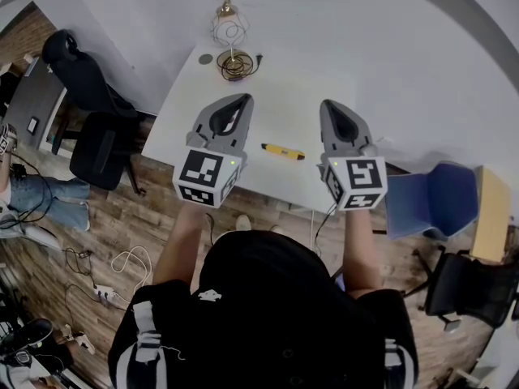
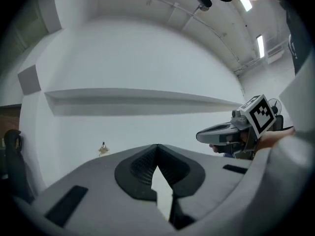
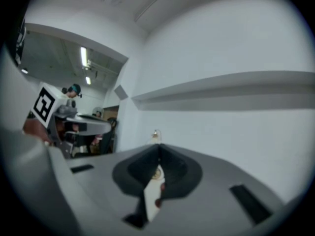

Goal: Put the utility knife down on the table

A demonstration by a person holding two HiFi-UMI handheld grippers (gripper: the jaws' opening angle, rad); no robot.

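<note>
The yellow utility knife [image 1: 283, 151] lies flat on the white table [image 1: 280, 96], between my two grippers and touching neither. My left gripper [image 1: 242, 98] hovers to the knife's left, held level, its jaws shut with nothing in them. My right gripper [image 1: 331, 104] is to the knife's right, also level, shut and empty. In the left gripper view the jaws [image 2: 157, 147] meet at their tips, and the right gripper [image 2: 209, 135] shows off to the side. In the right gripper view the jaws [image 3: 159, 146] are closed too. Neither gripper view shows the knife.
A wire-frame lamp [image 1: 230, 29] with a coiled cable [image 1: 237, 65] stands at the table's far end, beside a small round disc [image 1: 205, 58]. A black chair [image 1: 96, 140] stands left of the table and a blue chair [image 1: 438, 199] right. Cables lie on the wooden floor [image 1: 122, 262].
</note>
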